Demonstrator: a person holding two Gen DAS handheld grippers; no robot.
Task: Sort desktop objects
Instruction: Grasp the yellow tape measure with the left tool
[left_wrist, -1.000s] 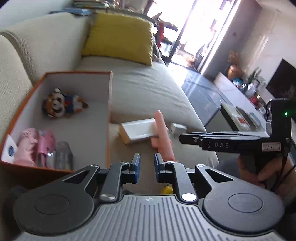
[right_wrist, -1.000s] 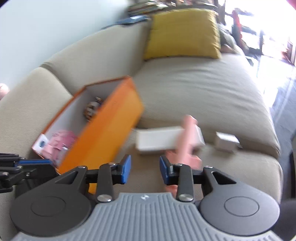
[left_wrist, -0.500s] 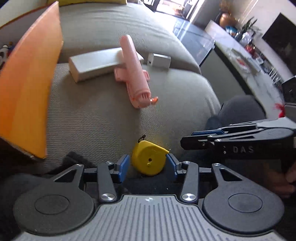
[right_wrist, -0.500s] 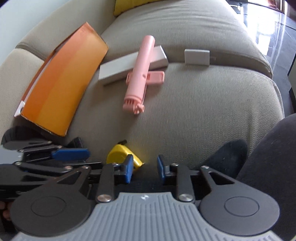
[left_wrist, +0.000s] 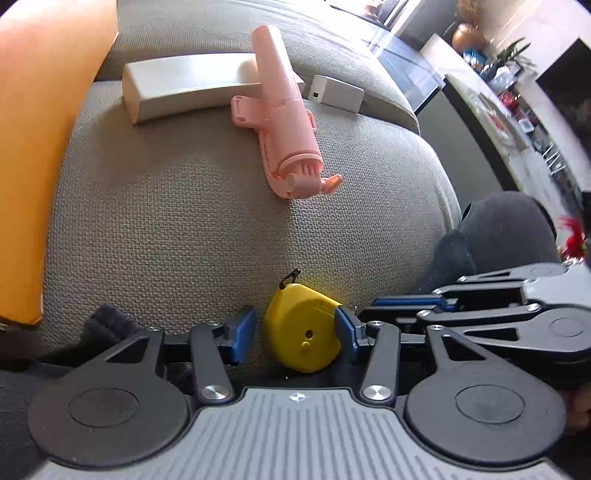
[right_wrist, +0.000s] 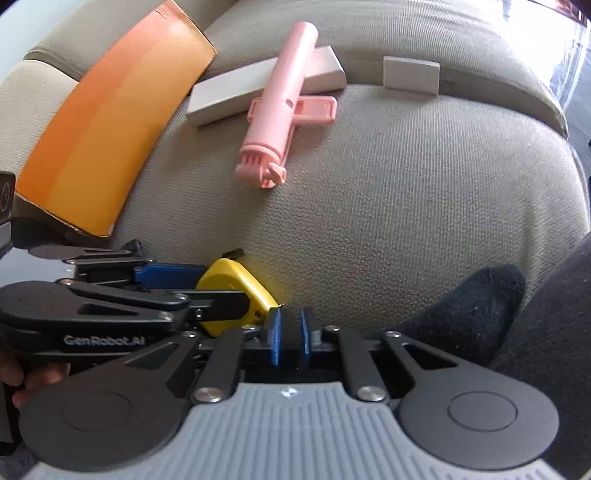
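The left claw (left_wrist: 295, 328) is opening around the yellow tape measure (left_wrist: 304, 332), not yet gripping. The right claw (right_wrist: 290, 339) at its 3 o'clock is closing, empty. The tape measure may slip off the sofa cushion (left_wrist: 184, 221) edge.

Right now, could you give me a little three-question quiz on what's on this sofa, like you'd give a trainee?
1. True or false: the pink handheld fan lies partly across the long white box.
2. Which thing sits between the fingers of the left gripper? A) the small white block B) the yellow tape measure C) the fan
3. Fill in: the open storage box's wall at the side of the sofa cushion is coloured ____.

Key:
1. True.
2. B; the jaws are opening, with a gap showing at one pad.
3. Orange.
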